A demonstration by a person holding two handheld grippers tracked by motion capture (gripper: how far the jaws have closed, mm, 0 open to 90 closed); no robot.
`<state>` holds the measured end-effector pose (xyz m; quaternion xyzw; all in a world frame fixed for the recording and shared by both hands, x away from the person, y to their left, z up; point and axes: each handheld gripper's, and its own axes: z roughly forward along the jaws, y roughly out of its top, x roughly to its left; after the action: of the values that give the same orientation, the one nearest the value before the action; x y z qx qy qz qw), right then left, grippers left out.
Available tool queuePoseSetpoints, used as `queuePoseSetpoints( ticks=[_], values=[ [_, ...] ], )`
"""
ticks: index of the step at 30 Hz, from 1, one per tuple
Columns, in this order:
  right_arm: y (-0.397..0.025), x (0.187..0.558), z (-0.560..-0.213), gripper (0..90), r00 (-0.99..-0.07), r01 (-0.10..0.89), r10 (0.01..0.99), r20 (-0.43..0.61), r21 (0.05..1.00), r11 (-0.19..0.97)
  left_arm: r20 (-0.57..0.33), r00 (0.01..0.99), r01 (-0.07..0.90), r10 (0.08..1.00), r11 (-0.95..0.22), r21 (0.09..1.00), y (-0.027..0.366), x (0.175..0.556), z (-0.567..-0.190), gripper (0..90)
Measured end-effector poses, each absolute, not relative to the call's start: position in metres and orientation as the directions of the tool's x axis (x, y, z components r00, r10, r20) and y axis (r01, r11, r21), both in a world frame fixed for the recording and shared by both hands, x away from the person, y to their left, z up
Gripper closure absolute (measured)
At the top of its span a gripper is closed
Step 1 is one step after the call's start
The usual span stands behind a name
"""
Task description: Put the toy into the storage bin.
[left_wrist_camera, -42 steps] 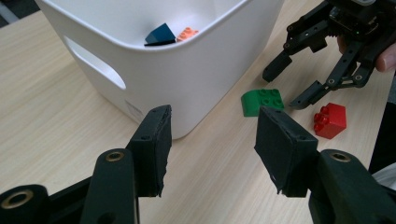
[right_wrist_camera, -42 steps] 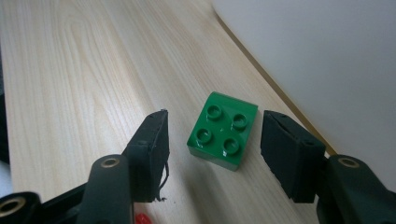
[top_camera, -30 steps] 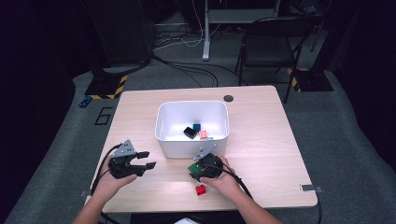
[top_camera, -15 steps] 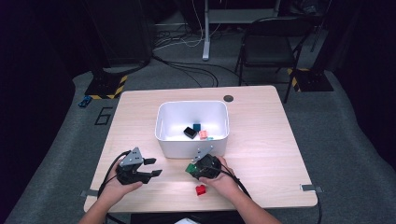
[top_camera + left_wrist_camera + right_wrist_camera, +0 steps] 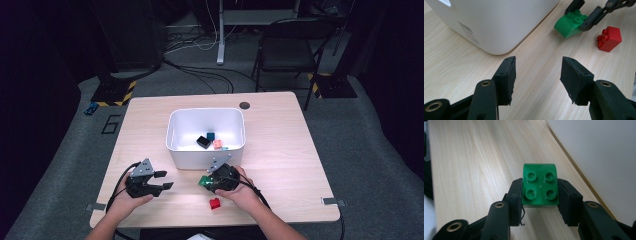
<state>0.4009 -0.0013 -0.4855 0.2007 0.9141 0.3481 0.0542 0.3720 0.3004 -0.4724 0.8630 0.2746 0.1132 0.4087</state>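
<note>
- The right gripper [image 5: 539, 195] has its fingers [image 5: 514, 197] pinching the green brick [image 5: 540, 186] from both sides, studs facing up toward the camera in the right gripper view
- In the high view the right gripper [image 5: 212, 181] sits low over the counter [image 5: 280, 150], just in front of the white bin [image 5: 206, 155], with the green brick [image 5: 204, 181] at its tip
- From the left gripper view, that green brick [image 5: 570, 25] shows close beside the white bin's [image 5: 499, 22] wall, caught between the other gripper's black fingers [image 5: 594, 18]
- The red brick [image 5: 609, 38] lies on the counter [image 5: 544, 57] near the green one but apart from it; in the high view the red brick [image 5: 215, 203] is beside the person's right hand [image 5: 245, 192]
- The left gripper [image 5: 537, 77] has its fingers [image 5: 505, 77] spread wide with bare wood between them
- In the high view the left gripper [image 5: 162, 180] is held to the left of the right one, well apart from it
- Inside the bin lie a black block [image 5: 203, 142], a teal block [image 5: 211, 136] and a pink block [image 5: 218, 144]
</note>
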Motion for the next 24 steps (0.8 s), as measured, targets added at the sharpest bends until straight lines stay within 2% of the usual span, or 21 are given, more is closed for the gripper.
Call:
queuePoseSetpoints(
  ticks=[12,24],
  values=[
    [-0.019,0.39,-0.438,58.4,-0.932,0.299,0.358,0.055,0.674,0.675,-0.04,0.818,0.4,0.573,-0.519,0.755,0.299,0.375,-0.48,45.7],
    [-0.034,0.392,-0.384,58.4,-0.933,0.294,0.353,0.067,0.704,0.646,-0.044,0.82,0.402,0.57,-0.521,0.753,0.3,0.376,-0.483,45.7]
  ],
)
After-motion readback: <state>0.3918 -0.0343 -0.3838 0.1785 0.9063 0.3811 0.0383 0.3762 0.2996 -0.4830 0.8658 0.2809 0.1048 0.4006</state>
